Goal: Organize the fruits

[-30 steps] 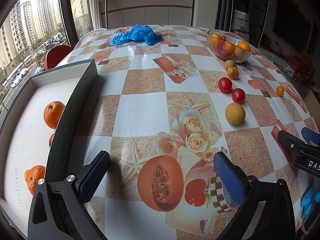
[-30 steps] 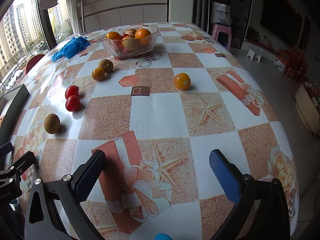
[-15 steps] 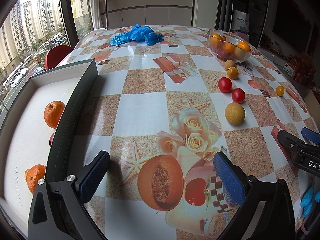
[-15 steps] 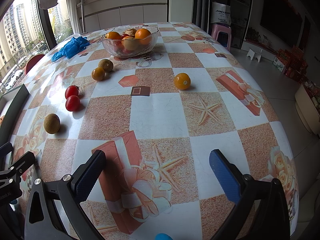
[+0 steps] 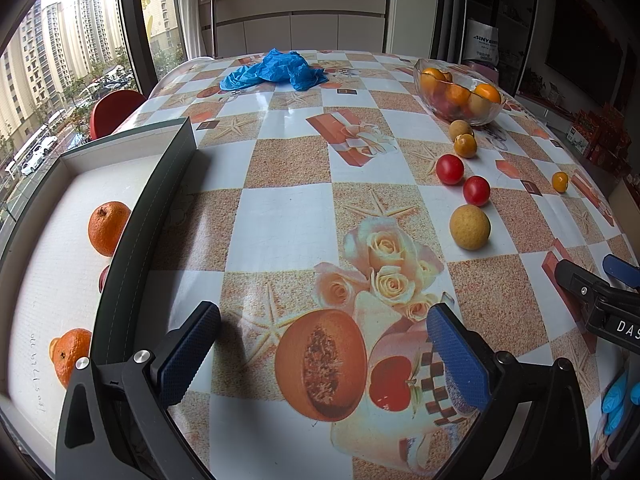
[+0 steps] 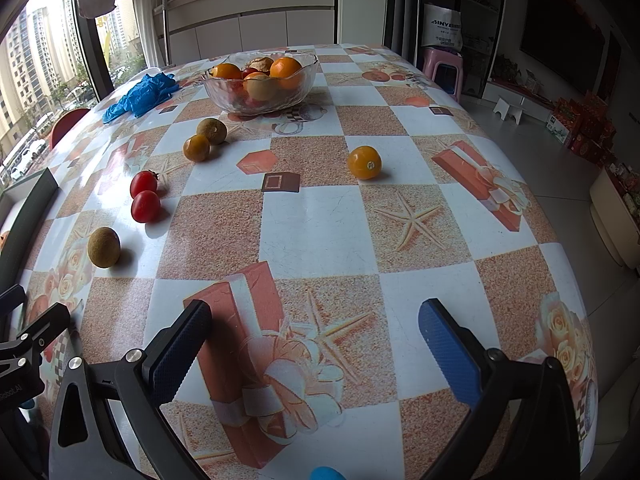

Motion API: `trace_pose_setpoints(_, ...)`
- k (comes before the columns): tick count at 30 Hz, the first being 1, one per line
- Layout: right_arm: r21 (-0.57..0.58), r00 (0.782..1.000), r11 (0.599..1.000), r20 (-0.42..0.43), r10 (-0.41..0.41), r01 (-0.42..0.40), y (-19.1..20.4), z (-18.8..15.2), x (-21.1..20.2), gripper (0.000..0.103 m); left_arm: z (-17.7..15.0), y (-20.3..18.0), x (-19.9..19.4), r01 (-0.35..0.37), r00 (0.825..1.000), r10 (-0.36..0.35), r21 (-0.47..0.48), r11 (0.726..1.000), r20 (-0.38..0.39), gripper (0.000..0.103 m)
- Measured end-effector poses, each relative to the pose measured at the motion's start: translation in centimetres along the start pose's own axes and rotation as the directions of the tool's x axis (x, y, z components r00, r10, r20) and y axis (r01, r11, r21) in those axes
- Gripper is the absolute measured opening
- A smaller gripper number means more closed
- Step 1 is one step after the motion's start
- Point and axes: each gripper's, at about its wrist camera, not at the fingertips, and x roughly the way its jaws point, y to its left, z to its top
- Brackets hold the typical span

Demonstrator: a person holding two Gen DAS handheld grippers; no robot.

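Both grippers are just hanging low over the table with nothing in them. The left gripper has its jaws spread wide at the bottom of its frame, over the printed melon on the tablecloth. The right gripper is spread just as wide at the bottom of its own view, above a printed gift box.

Going outward, the open box fills the left side of the left view and has two oranges in it, plus a sliver of something red I can't make out behind the wall. So I'd say sorting has started but it's early days.

Still loose on the table, right of centre in the left view: a tan round fruit nearest, then two red tomatoes, then two brownish ones up by the glass bowl at upper right, which is full of fruit. One small orange fruit sits alone, well apart, right of centre in the right view. A blue bag lies at the far end.

My guess is the tan one goes next.
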Motion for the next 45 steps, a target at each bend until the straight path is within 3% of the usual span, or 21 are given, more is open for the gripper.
trace_pose_setpoints(23, -0.006, 1.000, 1.000, -0.008, 0.008, -0.008, 0.0, 0.1, 0.1, 0.103, 0.0, 0.0, 0.0, 0.000, 1.000, 0.000, 0.000, 1.000, 0.000, 0.103)
trace_pose_setpoints(28, -0.050, 0.998, 0.998, -0.045, 0.037, -0.039, -0.2, 0.3, 0.1, 0.103, 0.0, 0.0, 0.0, 0.000, 1.000, 0.000, 0.001, 1.000, 0.000, 0.103)
trace_pose_setpoints(31, -0.096, 0.990, 0.992, -0.122, 0.070, -0.082, -0.5, 0.8, 0.2, 0.103, 0.1, 0.0, 0.0, 0.003, 1.000, -0.003, 0.010, 1.000, -0.017, 0.103)
trace_pose_setpoints(34, -0.073, 0.984, 0.991, -0.148, 0.104, -0.116, -1.7, 1.9, -0.4, 0.103, 0.6, -0.2, -0.5, 0.044, 0.998, -0.043, 0.022, 0.999, -0.041, 0.103)
trace_pose_setpoints(39, -0.050, 0.992, 0.996, -0.104, 0.070, -0.076, -3.1, 4.9, -0.8, 0.103, 3.0, -2.2, -2.1, 0.117, 0.993, -0.116, 0.050, 0.992, -0.029, 0.103)
trace_pose_setpoints(45, -0.001, 0.992, 0.998, -0.111, 0.063, -0.063, -3.3, 7.0, 1.6, 0.101, 5.8, -5.0, -1.3, 0.137, 0.991, -0.135, 0.071, 0.988, -0.022, 0.103)
